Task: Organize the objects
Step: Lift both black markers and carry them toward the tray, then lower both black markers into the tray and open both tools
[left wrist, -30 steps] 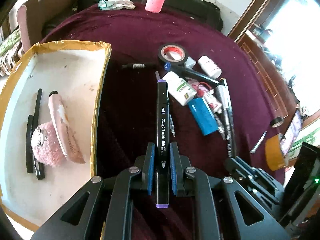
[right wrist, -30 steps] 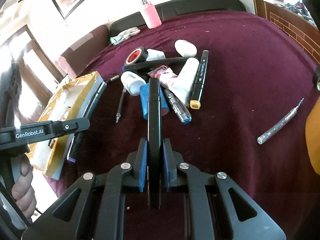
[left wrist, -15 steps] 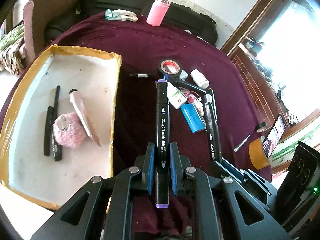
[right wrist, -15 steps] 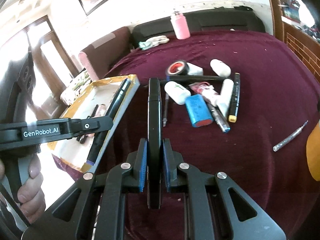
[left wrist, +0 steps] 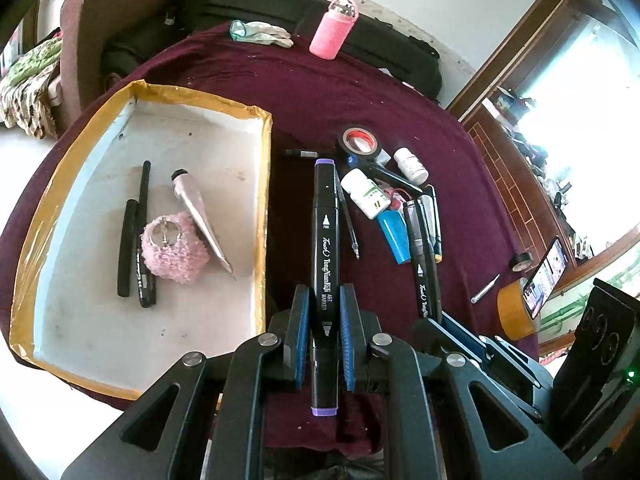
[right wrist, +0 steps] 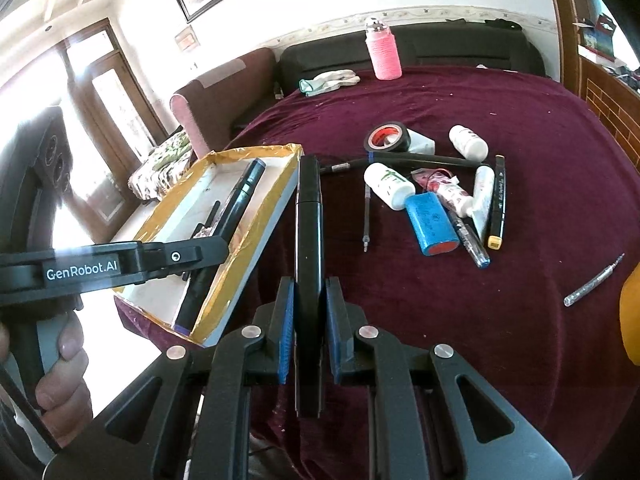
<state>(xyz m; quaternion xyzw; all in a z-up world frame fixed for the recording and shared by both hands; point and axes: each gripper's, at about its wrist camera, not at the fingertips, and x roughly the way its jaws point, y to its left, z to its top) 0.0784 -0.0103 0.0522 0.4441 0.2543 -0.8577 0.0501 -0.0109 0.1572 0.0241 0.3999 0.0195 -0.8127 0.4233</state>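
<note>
My left gripper (left wrist: 324, 312) is shut on a black art marker with purple ends (left wrist: 326, 240), held above the maroon cloth just right of the tape-edged cardboard tray (left wrist: 262, 184). My right gripper (right wrist: 309, 304) is shut on a second black marker (right wrist: 308, 224), held near the tray's right edge (right wrist: 256, 232). In the right wrist view the left gripper (right wrist: 176, 258) and its marker (right wrist: 236, 204) hang over the tray. The tray holds two black pens (left wrist: 136, 236), a pink fuzzy item (left wrist: 176, 248) and a silver tube (left wrist: 200, 212).
A pile lies on the cloth: red-cored tape roll (right wrist: 386, 138), white bottles (right wrist: 390, 186), blue block (right wrist: 432, 224), tubes, pens, yellow-capped marker (right wrist: 498, 200). A loose silver pen (right wrist: 594, 280), pink bottle (right wrist: 384, 54) and glove (right wrist: 330, 80) lie farther off. Tape rolls and a phone sit at right (left wrist: 516, 312).
Both grippers have risen and pulled back from the pile with their markers still held. The left marker now hangs nearer the tray; more of the tray shows in both views.
</note>
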